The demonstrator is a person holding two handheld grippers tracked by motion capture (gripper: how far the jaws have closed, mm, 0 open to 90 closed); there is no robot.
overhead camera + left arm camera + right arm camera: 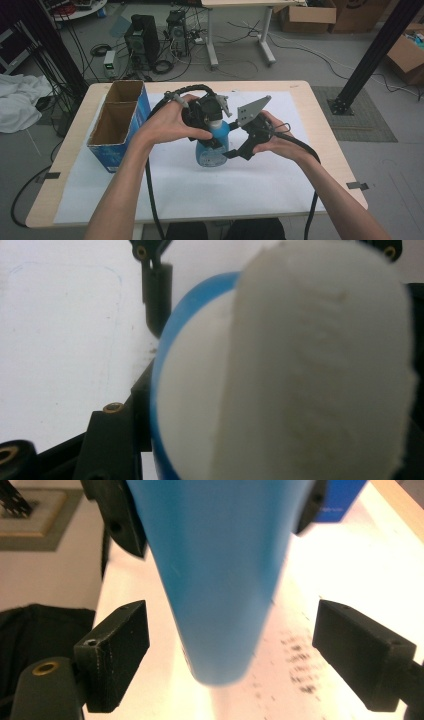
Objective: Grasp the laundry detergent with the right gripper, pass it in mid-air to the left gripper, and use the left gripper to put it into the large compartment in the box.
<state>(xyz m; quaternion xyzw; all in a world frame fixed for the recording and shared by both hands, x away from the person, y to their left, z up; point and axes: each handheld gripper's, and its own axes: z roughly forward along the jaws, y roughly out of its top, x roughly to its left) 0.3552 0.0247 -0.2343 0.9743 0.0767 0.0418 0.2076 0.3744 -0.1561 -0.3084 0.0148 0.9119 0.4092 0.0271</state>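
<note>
Two-handed handling of a blue bottle (212, 150) standing upright on the white sheet (260, 190) that covers the middle of the tabletop (320, 107). The left gripper (212, 112) sits over the bottle's top; in the left gripper view the white cap (320, 370) and the blue shoulder beneath it lie right against the camera, with the jaws at either side of them. Whether those jaws press on the cap or merely flank it cannot be told from these views. The right gripper (240, 150) approaches from the side toward the right edge of the tabletop; in the right gripper view its jaws stand spread, one on each side of the blue body, both clear of it.

An open cardboard box (120, 122) with blue sides stands near the left edge of the tabletop, well apart from the bottle.

Judged step: the bottle is being secured between the two tools, the left at the cap and the right about to take the body. The work most likely in hand is either opening the cap or lifting the bottle; the pictures do not settle which.

Next move, as a judgement: the right jaws should close squarely on the body, low enough to resist turning or tipping, before any twist or lift is applied at the cap. A smooth tapered body may slip if gripped off-centre.
</note>
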